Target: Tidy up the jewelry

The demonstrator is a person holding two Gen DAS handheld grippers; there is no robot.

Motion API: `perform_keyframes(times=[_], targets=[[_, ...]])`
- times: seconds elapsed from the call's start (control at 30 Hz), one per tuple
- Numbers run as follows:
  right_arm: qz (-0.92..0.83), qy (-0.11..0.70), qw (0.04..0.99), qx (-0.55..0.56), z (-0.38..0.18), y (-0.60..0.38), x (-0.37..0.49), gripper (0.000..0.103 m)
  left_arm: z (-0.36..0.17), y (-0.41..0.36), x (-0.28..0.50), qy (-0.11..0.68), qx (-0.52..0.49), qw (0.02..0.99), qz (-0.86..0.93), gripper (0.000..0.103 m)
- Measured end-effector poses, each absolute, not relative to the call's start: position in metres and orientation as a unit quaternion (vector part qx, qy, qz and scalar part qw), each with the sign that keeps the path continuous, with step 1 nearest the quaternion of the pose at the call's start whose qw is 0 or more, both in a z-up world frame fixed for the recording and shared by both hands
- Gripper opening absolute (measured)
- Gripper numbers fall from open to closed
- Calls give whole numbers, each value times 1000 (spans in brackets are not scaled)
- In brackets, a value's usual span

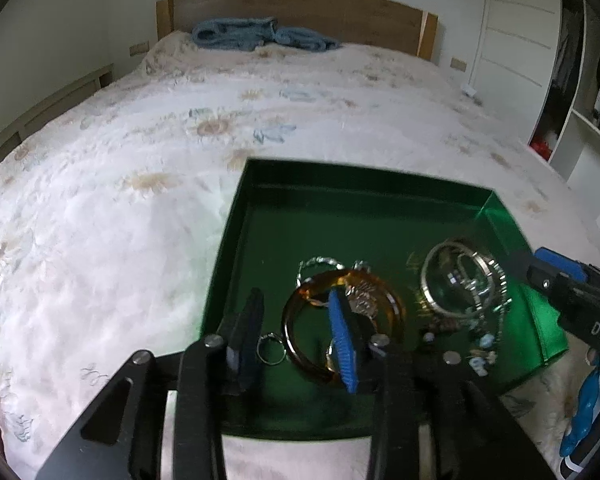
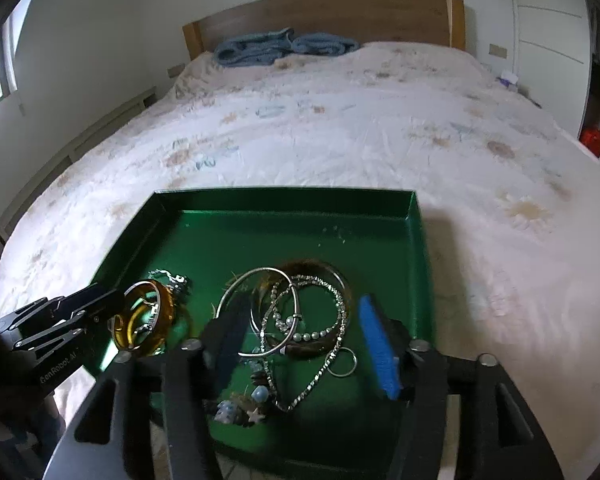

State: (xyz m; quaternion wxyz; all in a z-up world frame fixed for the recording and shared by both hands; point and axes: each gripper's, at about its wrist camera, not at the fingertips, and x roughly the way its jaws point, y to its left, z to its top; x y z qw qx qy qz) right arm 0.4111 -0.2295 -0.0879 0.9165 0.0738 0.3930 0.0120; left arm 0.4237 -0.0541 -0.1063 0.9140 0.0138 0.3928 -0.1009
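Bed (image 2: pixel 340 128): one, covered by a pale floral spread; a wooden headboard (image 2: pixel 324 12) is seen at the far end, with one blue folded blanket (image 2: pixel 276 46) laid against it.

Green tray (image 2: pixel 416 240): one, shallow and square, set on the spread at the near edge. All jewelry is held inside it.

Left gripper (image 1: pixel 296 336): one, black with one blue pad; its jaws are released, standing apart over the amber bangle (image 1: pixel 300 320), with nothing pinched. "GenRobot AI" is read on its body in the right wrist view.

Right gripper (image 2: pixel 304 340): one, likewise released, jaws spread over the tangled pile with no pad pressed on any piece. Letters "DAS" are read on it in the left wrist view; the rest is cut off.

Silver bangles (image 2: pixel 256 280): at least two, overlapped at tray centre.

Bead and chain strands (image 2: pixel 324 332): tangled; the count cannot be told.

Small silver ring (image 2: pixel 342 364): one, beside the pile; another small ring (image 1: pixel 272 348) is noted beside the amber bangle.
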Motion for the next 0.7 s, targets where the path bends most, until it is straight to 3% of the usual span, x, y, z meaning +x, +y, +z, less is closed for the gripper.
perform_keyframes(times=[0.37, 0.7], targets=[[12, 343, 937, 58, -41, -220, 354, 84, -61, -49, 358, 297, 49, 951, -74, 33], [15, 314, 948, 38, -16, -205, 287, 93, -46, -32, 304, 293, 58, 951, -81, 33]])
